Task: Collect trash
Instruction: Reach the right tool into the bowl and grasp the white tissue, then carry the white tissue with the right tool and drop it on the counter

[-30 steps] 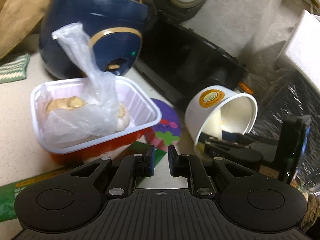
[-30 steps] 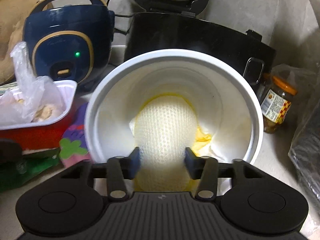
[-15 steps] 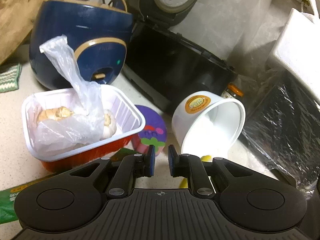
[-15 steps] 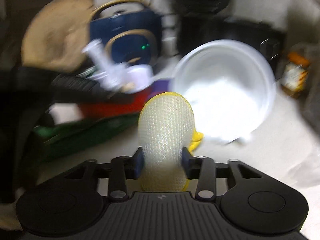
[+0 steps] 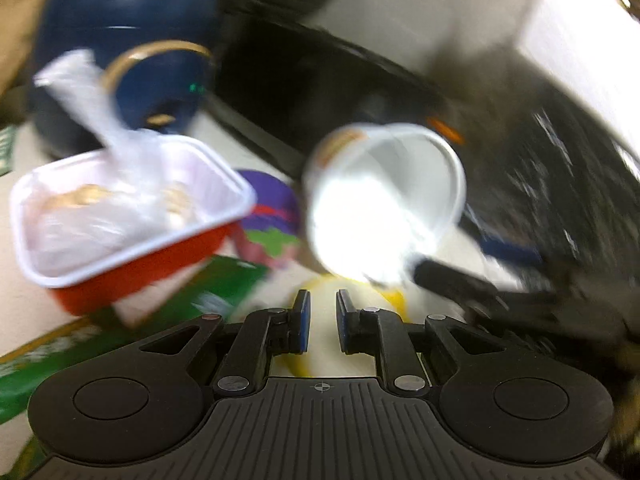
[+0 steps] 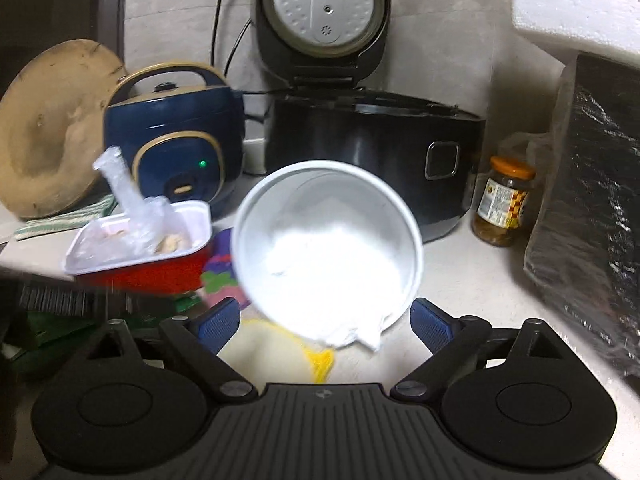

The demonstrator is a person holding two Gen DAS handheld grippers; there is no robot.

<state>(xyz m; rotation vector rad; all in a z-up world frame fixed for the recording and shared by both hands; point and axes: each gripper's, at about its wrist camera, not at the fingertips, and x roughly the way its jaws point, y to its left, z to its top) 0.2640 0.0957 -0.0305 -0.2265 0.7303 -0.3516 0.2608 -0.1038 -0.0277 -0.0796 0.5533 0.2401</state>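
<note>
Left wrist view, heavily blurred. The left gripper (image 5: 322, 322) has its jaws close together with only a narrow gap, and nothing is pinched between them. Just beyond its tips a yellow-edged foam net (image 5: 394, 300) lies on the countertop (image 5: 24, 300). A white paper bowl (image 5: 384, 200) lies tipped on its side, mouth toward the camera; its contents read only as glare. To the left stands a red tray with a white lining (image 5: 132, 276), holding a clear plastic bag (image 5: 92, 120) and some brownish food, not identifiable. A green packet (image 5: 224, 292) lies partly under the tray. A purple round item (image 5: 272, 216) sits between tray and bowl.

Right wrist view. The right gripper (image 6: 326, 322) has just been opening; its jaws now stand wide apart, holding nothing. The foam net (image 6: 272, 352) rests loose on the countertop (image 6: 472, 280) between them. The paper bowl (image 6: 328, 248) holds crumpled white paper spilling over its lower rim. The tray (image 6: 144, 268) contains the bag (image 6: 128, 196) and food scraps. Behind stand a navy cooker (image 6: 176, 140) with a green light lit, a black cooker (image 6: 376, 152) with its lid (image 6: 324, 8) raised, and a glass jar (image 6: 504, 204) with an orange cap, contents dark.
</note>
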